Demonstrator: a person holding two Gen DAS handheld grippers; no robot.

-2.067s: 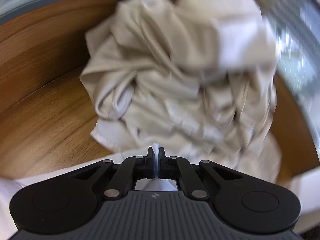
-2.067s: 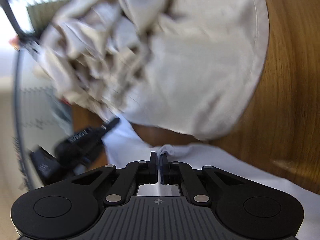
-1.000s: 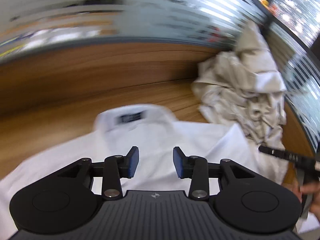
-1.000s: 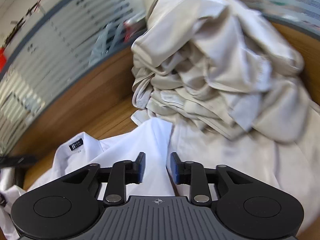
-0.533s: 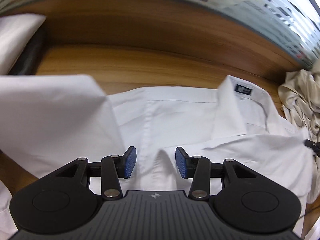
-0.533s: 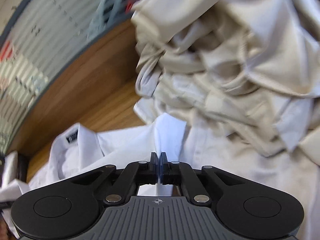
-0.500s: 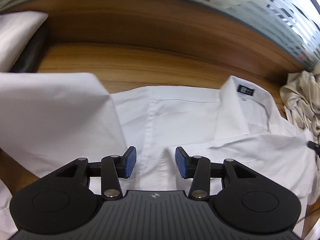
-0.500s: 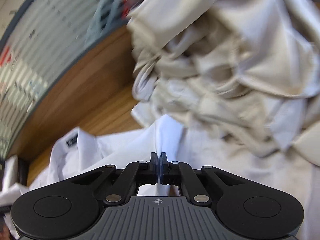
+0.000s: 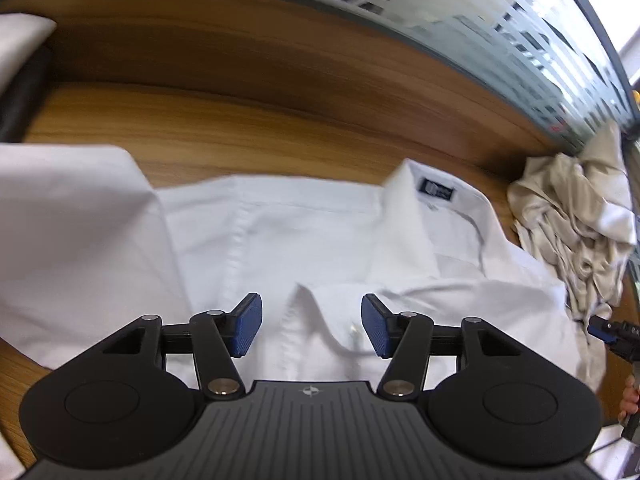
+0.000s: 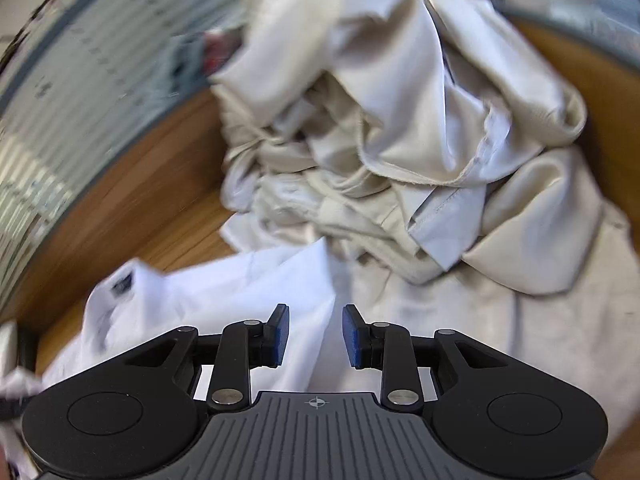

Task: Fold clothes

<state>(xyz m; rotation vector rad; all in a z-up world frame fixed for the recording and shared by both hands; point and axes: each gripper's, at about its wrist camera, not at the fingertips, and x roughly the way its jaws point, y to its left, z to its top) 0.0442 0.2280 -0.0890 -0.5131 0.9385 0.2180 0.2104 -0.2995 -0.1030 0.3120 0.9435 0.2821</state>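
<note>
A white collared shirt [image 9: 304, 236] lies spread on the wooden table [image 9: 240, 120], its collar with a dark label [image 9: 438, 191] toward the right. My left gripper [image 9: 311, 328] hovers over the shirt's front placket, jaws opening, pads clear of the cloth. In the right wrist view the same white shirt [image 10: 240, 292] shows its right edge. My right gripper [image 10: 316, 334] is above that edge, jaws opening, with a fold of the shirt rising between the pads but not pinched.
A heap of crumpled beige clothes [image 10: 400, 140] sits at the table's right end, also visible as the beige heap [image 9: 576, 232] in the left wrist view. A frosted glass partition [image 9: 480, 20] runs behind the table. A dark object [image 9: 24, 92] and white cloth lie at far left.
The left gripper's jaws have widened over the shirt's placket. The right gripper, shut on the shirt's edge half a second ago, has let go and its jaws have parted.
</note>
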